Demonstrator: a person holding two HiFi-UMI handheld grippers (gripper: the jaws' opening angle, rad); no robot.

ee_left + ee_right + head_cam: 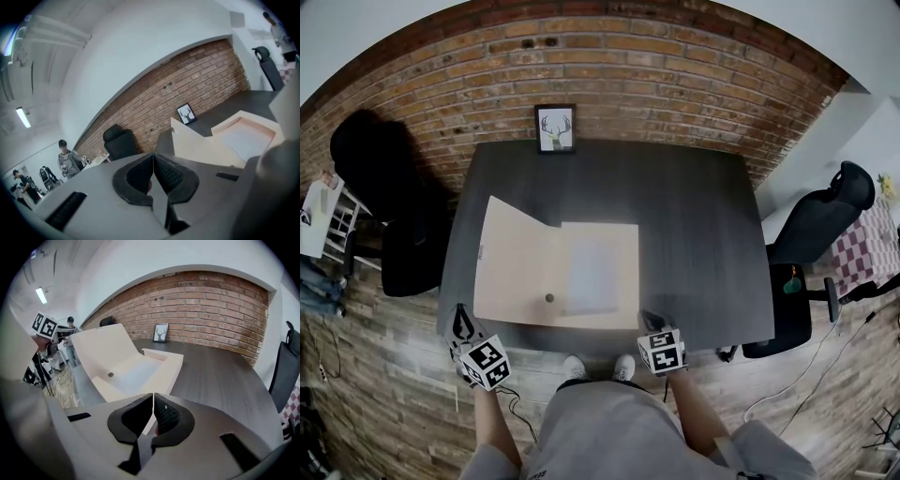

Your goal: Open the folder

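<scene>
A: Where does the folder (581,272) lie?
B: It lies open on the dark bench (694,234), toward the near edge and left of centre. Its left cover (101,348) stands up at a slant. The right half lies flat, with a pale sheet (592,272) inside. A small dark round spot (548,298) shows near the fold, close to the near edge.

A: How does the left gripper (463,319) stand?
B: It is at the bench's near left corner, near the folder's near left corner. Its jaws are together, the pads meeting in one thin line with nothing between them. Whether it touches the folder cannot be told.

A: And the right gripper (652,321)?
B: It is just beside the folder's near right corner. Its jaws are together too, and empty. The folder's edge shows beyond them, not in them.

A: What else is in view?
B: A framed deer picture (555,128) stands at the bench's far edge against the brick wall (628,66). One black chair (389,187) stands left of the bench and a black office chair (820,220) right of it. The person's pale shoes (598,367) show below the near edge. The left gripper view catches people (65,159) standing well off in the background.
</scene>
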